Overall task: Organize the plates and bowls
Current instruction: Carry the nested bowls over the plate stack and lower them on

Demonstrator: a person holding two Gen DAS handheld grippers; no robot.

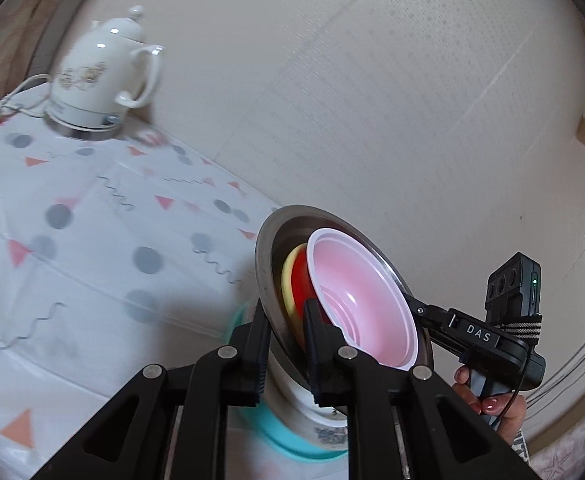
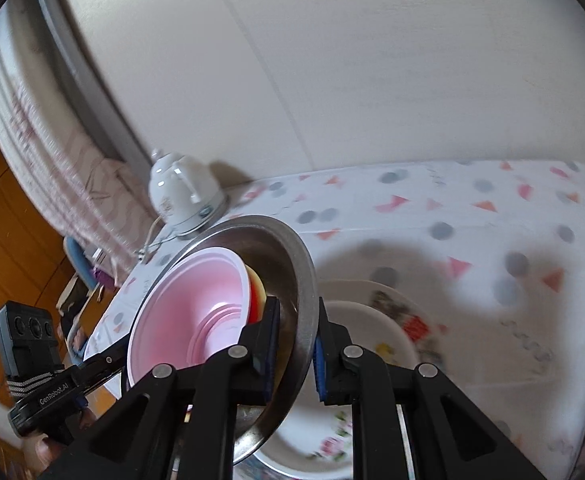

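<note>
Both hand-held grippers pinch the rim of the tilted metal bowl (image 1: 270,256): the left hand-held gripper (image 1: 286,320) and the right hand-held gripper (image 2: 296,320). A pink bowl (image 1: 362,292) sits inside it. Flowered plates (image 2: 372,320) lie under it on the worktop (image 1: 92,240).

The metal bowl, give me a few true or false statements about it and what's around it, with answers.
1. The metal bowl holds a pink bowl. True.
2. Both the left gripper and the right gripper clamp the metal bowl's rim. True.
3. The metal bowl sits flat on the table. False: it is held up, tilted.
4. A white kettle stands on the patterned tablecloth. True.
5. The pink bowl is the only thing inside. False: red and yellow pieces lie behind it.
</note>
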